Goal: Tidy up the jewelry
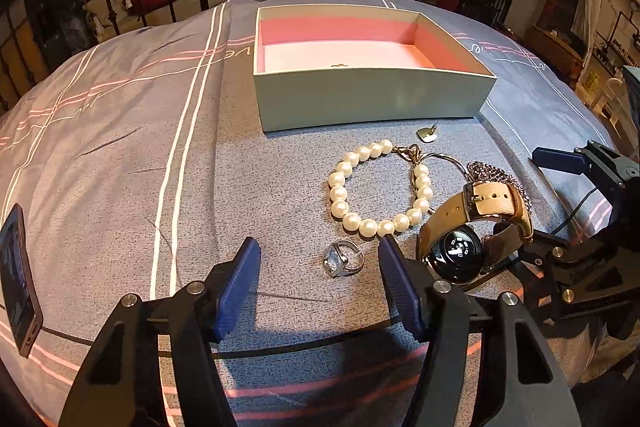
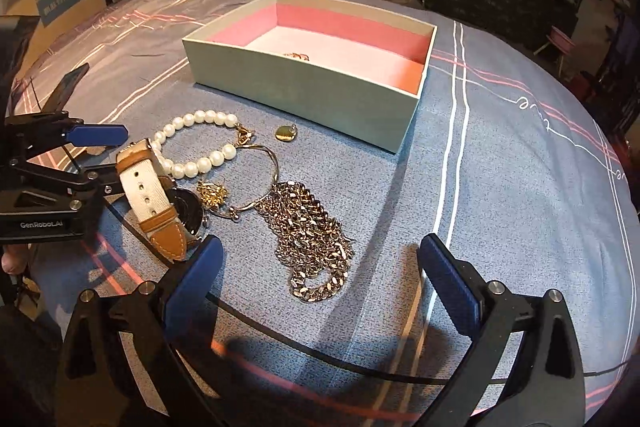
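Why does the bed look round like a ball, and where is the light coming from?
Left wrist view: the fisheye lens bows the bedspread and box. Right wrist view: same bulge; the right gripper casts a dark shadow toward the camera, so light comes from ahead; the chain glints.

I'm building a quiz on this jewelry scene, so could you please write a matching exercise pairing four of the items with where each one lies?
Items:
1. ring
2. chain
3. pendant
4. watch

Places:
A. just in front of the box, near its wall
B. between the open left gripper fingers
C. ahead of the open right gripper, piled in a heap
D. beside the pearl bracelet, strap arched up

Pairs: 1-B, 2-C, 3-A, 4-D
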`<state>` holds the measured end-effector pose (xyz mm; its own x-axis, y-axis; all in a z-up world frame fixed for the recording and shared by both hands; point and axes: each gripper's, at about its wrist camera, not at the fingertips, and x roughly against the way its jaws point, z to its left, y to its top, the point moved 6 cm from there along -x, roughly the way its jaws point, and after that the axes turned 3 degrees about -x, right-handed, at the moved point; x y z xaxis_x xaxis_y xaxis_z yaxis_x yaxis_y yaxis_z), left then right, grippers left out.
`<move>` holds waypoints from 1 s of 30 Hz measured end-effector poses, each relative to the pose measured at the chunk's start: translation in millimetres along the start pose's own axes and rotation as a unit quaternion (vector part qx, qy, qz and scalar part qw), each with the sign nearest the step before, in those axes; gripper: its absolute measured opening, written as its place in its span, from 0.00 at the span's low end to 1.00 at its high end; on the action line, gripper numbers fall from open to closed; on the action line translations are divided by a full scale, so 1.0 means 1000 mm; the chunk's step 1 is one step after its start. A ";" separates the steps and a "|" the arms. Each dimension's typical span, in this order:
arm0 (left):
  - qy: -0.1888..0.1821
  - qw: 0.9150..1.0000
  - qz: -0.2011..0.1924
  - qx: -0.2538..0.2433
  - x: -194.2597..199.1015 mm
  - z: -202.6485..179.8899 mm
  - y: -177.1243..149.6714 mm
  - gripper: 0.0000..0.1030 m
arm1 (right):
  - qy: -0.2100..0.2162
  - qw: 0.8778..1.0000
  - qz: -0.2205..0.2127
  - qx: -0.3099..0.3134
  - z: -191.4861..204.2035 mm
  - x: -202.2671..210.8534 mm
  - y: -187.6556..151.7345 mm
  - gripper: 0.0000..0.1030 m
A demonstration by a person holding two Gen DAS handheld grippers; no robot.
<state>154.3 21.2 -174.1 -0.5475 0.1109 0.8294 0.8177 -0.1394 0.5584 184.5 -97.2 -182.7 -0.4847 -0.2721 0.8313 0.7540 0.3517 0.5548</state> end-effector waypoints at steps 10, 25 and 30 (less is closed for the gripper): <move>0.002 1.000 -0.012 -0.011 0.005 -0.006 0.002 0.20 | 0.029 0.999 -0.004 -0.022 0.003 0.003 -0.002 0.15; 0.000 0.997 -0.071 0.000 0.045 0.000 0.038 0.20 | 0.035 0.993 -0.110 -0.017 0.001 0.070 0.035 0.13; -0.001 0.995 -0.099 -0.010 0.055 -0.005 0.064 0.20 | 0.031 0.990 -0.140 -0.004 0.000 0.089 0.058 0.13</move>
<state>175.4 13.2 -92.5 -0.6975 0.1395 0.7029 0.6898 -0.1348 0.7113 184.8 -101.2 -76.5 -0.6476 -0.4123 0.6408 0.5969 0.2481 0.7630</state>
